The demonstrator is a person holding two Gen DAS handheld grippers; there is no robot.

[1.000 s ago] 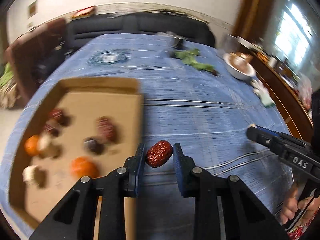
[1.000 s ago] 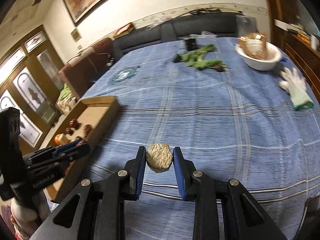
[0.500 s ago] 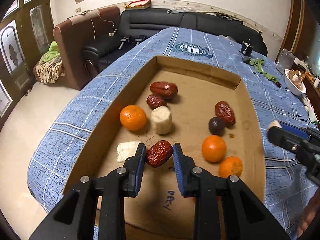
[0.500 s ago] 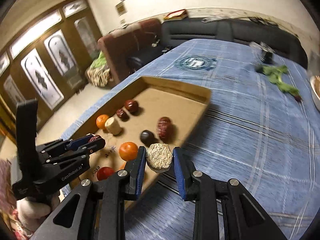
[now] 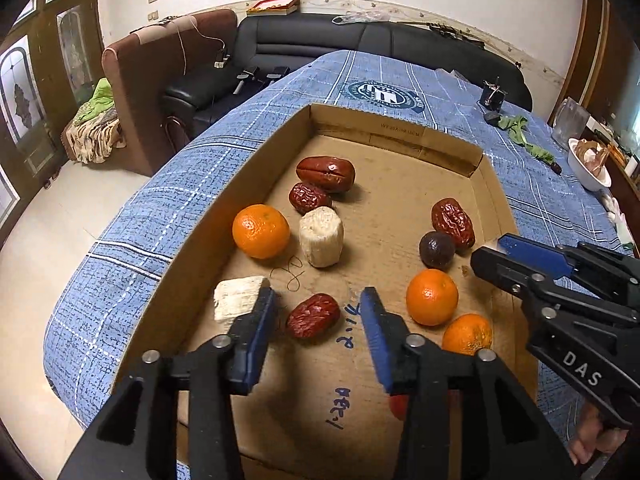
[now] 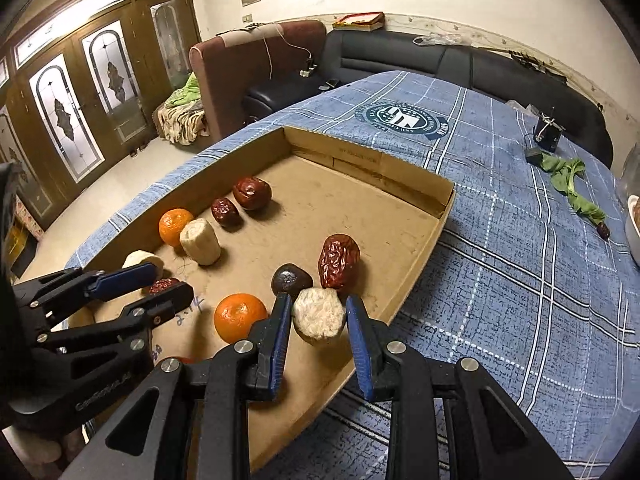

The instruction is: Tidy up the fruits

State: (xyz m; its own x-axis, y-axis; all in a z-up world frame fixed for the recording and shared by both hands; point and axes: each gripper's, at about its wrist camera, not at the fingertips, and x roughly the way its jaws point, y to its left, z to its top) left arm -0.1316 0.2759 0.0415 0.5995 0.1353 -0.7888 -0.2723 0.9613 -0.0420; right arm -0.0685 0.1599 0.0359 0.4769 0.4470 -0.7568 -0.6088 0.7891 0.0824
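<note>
A shallow cardboard tray (image 5: pixel 400 136) lies on the blue checked tablecloth and holds several oranges, red dates and pale chunks, plus one dark round fruit (image 5: pixel 437 250). My left gripper (image 5: pixel 317 296) hovers over the tray's near end, its jaws opening. A wrinkled red date (image 5: pixel 313 316) lies on the tray floor between its fingers, touching neither. My right gripper (image 6: pixel 318 302) is over the tray's right side, by the rim. It is shut on a pale fibrous chunk (image 6: pixel 319 314), and its jaws are just starting to open. The right gripper (image 5: pixel 492 252) also shows at the right of the left wrist view.
The table edge drops off left of the tray (image 6: pixel 448 200) toward the floor, a brown armchair (image 6: pixel 256 60) and a black sofa (image 5: pixel 360 40). Green leaves (image 6: pixel 568 184) and a white bowl (image 5: pixel 588 164) lie far right on the cloth (image 6: pixel 520 280).
Both grippers swung from over the bare cloth to over the tray. The left jaws opened and the date went down onto the tray floor. The right gripper still holds its chunk.
</note>
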